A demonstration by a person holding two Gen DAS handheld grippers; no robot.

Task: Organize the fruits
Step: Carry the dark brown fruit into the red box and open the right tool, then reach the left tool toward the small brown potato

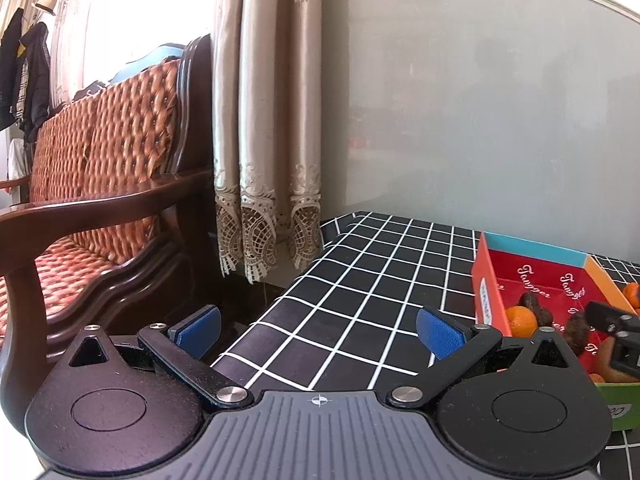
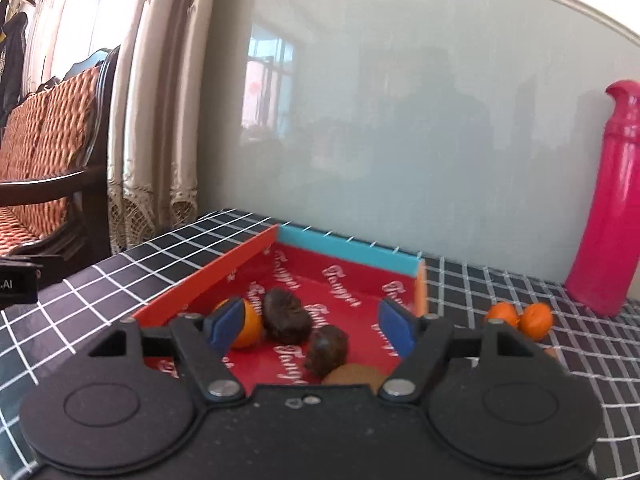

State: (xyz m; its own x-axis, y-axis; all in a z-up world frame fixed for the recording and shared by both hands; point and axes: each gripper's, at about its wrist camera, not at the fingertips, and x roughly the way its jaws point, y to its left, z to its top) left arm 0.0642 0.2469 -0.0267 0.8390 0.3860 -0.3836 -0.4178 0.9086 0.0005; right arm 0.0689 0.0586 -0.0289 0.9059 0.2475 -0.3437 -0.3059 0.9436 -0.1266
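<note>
Right wrist: fruits [image 2: 287, 316] between open claw [image 2: 310, 326].

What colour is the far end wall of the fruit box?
Light blue; the far end wall tops a red printed interior. It shows best in the right wrist view.

Fruits [image 2: 288, 316], perhaps kiwi [image 2: 352, 374], in box [image 2: 208, 270]

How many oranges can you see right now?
3. One orange lies in the red box, behind the right gripper's left pad. Two oranges sit on the checked cloth near the pink bottle. More may be hidden behind the gripper.
</note>
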